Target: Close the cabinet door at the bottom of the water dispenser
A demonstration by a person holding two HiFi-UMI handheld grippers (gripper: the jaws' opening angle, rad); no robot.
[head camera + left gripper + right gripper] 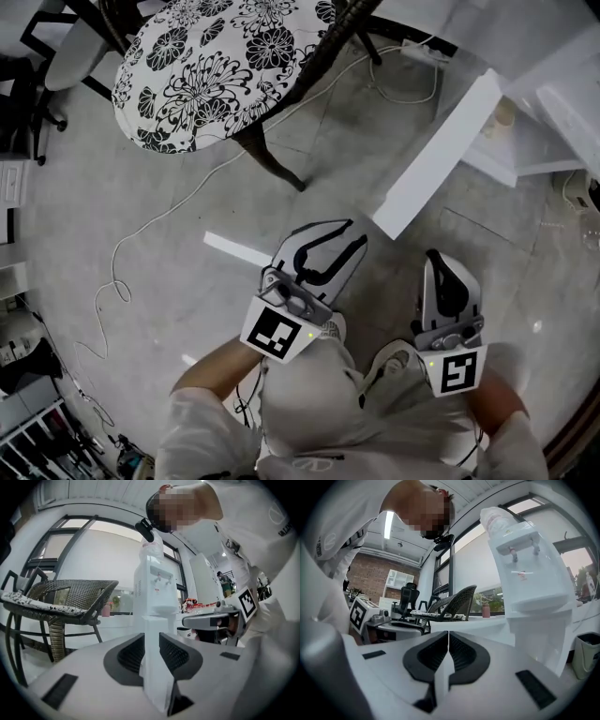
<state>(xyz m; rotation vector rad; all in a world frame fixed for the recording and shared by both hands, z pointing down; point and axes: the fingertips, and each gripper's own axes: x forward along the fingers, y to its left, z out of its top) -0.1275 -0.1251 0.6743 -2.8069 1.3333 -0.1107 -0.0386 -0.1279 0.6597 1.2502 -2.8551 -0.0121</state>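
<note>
Door: the cabinet door [436, 159] stands swung wide open at the foot of the water dispenser [154, 585]. Its free edge points out over the floor [187, 187] towards you.
Left gripper: your left gripper [328, 246] is held level with its jaws partly apart and nothing clamped. Its tip sits just short of the door's free edge, and in the left gripper view that edge lines up with the gap.
Right gripper: your right gripper [442, 267] has its jaws pressed together and is empty. It sits low on the cabinet side of the door.
Step in hand: this looks like the end of the approach, and the push has not begun.
How to do it well: you probably need no pinch. Lay the left gripper against the outer face near the free edge, far from the hinge, and sweep along the door's arc until it sits flush.
Watch: the right gripper seems to lie in the door's closing path, so draw it back first. The cable [141, 234] lies well apart.
</note>
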